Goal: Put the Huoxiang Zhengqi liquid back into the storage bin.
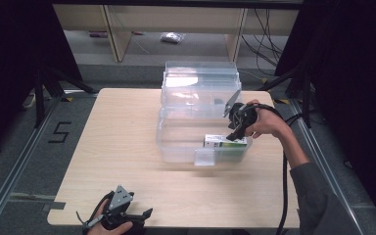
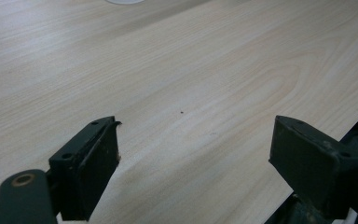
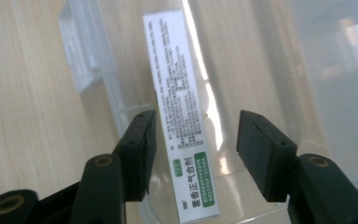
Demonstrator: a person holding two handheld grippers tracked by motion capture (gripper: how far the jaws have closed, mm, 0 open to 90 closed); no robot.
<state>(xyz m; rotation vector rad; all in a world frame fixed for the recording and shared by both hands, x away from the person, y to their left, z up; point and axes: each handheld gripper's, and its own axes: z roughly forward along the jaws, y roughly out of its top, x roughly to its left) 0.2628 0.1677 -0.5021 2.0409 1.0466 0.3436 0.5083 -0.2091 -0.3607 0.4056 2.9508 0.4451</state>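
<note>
A white and green medicine box (image 1: 225,142) lies on its side in the near right corner of a clear plastic bin (image 1: 176,147) at the table's middle. My right gripper (image 1: 234,133) hangs just above it, pointing down into the bin. In the right gripper view the box (image 3: 182,116) lies lengthwise between the jaws of the right gripper (image 3: 198,126), which stand apart with a gap at the right pad, so nothing is gripped. My left gripper (image 1: 144,214) rests near the table's front edge, open. Bare wood shows between the jaws of the left gripper (image 2: 196,135).
The bin's clear lid (image 1: 200,78) stands open at its far side. A small clear latch tab (image 1: 204,157) sticks out at the bin's near wall. The bin rim (image 3: 88,60) runs left of the box. Light wooden tabletop (image 1: 117,147) surrounds the bin.
</note>
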